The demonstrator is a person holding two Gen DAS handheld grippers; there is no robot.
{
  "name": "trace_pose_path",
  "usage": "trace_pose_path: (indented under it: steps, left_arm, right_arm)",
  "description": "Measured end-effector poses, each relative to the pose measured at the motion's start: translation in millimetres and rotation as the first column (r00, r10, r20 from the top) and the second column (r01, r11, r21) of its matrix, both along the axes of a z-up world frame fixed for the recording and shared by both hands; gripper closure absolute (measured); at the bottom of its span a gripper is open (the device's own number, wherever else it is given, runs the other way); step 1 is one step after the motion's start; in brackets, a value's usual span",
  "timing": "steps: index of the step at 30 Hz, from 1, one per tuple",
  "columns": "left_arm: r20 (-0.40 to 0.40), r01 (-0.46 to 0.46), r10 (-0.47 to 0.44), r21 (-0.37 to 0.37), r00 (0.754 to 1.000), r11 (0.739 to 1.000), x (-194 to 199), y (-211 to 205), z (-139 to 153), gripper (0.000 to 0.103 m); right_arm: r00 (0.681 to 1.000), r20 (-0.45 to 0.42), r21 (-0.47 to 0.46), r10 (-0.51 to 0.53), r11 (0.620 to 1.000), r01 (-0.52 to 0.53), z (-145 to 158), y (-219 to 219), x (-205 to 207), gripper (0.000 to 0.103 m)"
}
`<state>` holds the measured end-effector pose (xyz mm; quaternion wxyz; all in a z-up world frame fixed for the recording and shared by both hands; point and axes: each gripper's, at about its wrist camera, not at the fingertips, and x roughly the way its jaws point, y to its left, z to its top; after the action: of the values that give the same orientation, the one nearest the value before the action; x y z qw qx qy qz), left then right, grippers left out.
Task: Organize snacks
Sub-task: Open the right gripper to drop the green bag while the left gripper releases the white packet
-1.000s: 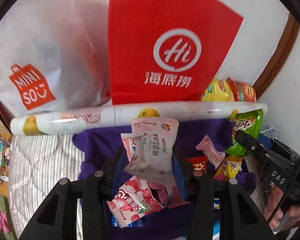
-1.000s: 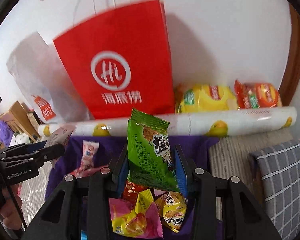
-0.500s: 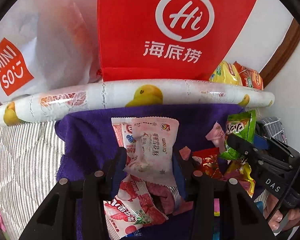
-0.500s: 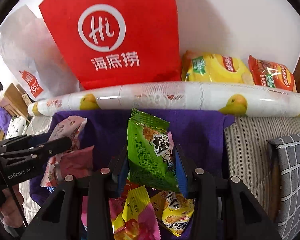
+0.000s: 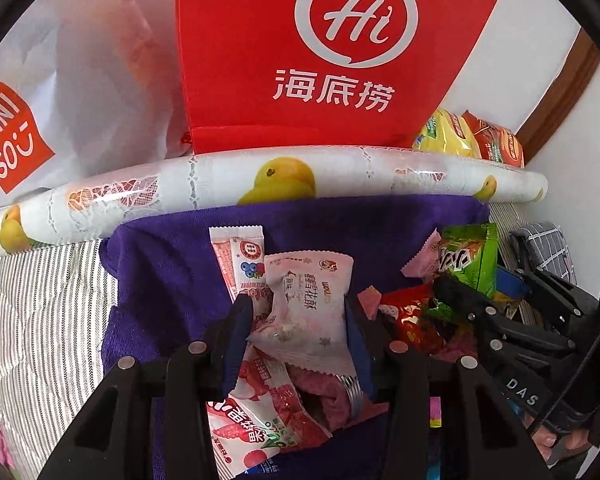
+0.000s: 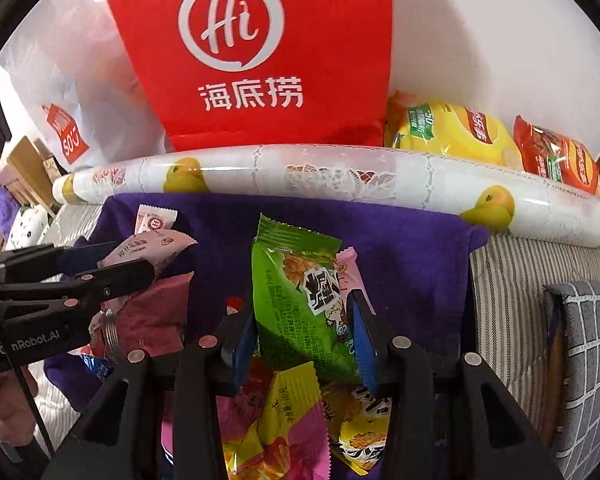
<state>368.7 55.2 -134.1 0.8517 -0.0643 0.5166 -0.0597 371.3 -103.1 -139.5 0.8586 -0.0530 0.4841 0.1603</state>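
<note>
My left gripper point(image 5: 300, 304) is shut on a pale pink snack packet point(image 5: 312, 276), held just over a purple towel point(image 5: 172, 264). A striped pink stick packet point(image 5: 240, 256) and a lychee-print packet point(image 5: 260, 420) lie under it. My right gripper point(image 6: 302, 304) is shut on a green snack packet point(image 6: 296, 272) above the same purple towel point(image 6: 412, 264), over yellow and magenta packets point(image 6: 288, 420). In the left wrist view the green packet point(image 5: 468, 256) shows at the right. In the right wrist view the pink packet point(image 6: 152, 246) shows at the left. A hand holds each gripper.
A rolled duck-print sheet point(image 5: 284, 184) lies along the towel's far edge. Behind it stand a red paper bag point(image 5: 340, 60) and a white Miniso bag point(image 5: 80, 80). A yellow chip bag point(image 6: 448, 132) and a red one point(image 6: 556, 160) lean on the wall. A grey checked cushion point(image 6: 588, 360) is right.
Both grippers have come down toward the purple towel, each still holding its packet. The bags and the roll now sit higher and larger in both views.
</note>
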Motion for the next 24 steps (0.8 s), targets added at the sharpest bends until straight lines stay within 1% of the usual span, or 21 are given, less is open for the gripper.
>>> trace_pose_path:
  steps: [2, 5, 7, 13, 16, 20, 23, 24]
  left_arm:
    - [-0.007, 0.0, 0.0, -0.008, 1.0, 1.0, 1, 1, -1, 0.058]
    - [-0.034, -0.004, 0.002, -0.05, 0.999, 0.999, 2, 5, -4, 0.058]
    - [-0.047, -0.005, 0.002, -0.063, 0.999, 0.998, 3, 6, -5, 0.057]
    - [-0.061, 0.007, -0.011, -0.07, 0.998, 0.998, 3, 5, -4, 0.054]
    - [-0.063, 0.017, -0.021, -0.065, 0.998, 0.998, 4, 1, -4, 0.052]
    - [-0.064, 0.025, -0.029, -0.061, 0.998, 0.998, 4, -1, -2, 0.051]
    - [-0.056, 0.03, -0.033, -0.067, 0.998, 0.997, 3, 0, 1, 0.046]
    - [-0.049, 0.031, -0.034, -0.066, 0.998, 0.997, 2, 0, 3, 0.041]
  right_arm:
    - [1.0, 0.012, -0.018, 0.009, 1.0, -0.008, 0, 3, -2, 0.06]
    - [0.999, 0.026, -0.032, 0.021, 0.999, -0.02, 2, 5, -4, 0.059]
    - [0.999, 0.037, -0.039, 0.03, 0.999, -0.029, 3, 5, -5, 0.058]
    - [0.999, 0.035, -0.028, 0.035, 0.999, -0.035, 7, 2, -5, 0.049]
    - [0.998, 0.039, -0.033, 0.047, 0.998, -0.046, 8, 6, -8, 0.043]
    - [0.996, 0.065, -0.053, 0.062, 0.997, -0.058, 14, 11, -12, 0.041]
    - [0.994, 0.084, -0.062, 0.063, 0.996, -0.058, 19, 12, -15, 0.037]
    - [0.994, 0.09, -0.066, 0.06, 0.996, -0.055, 21, 12, -16, 0.037]
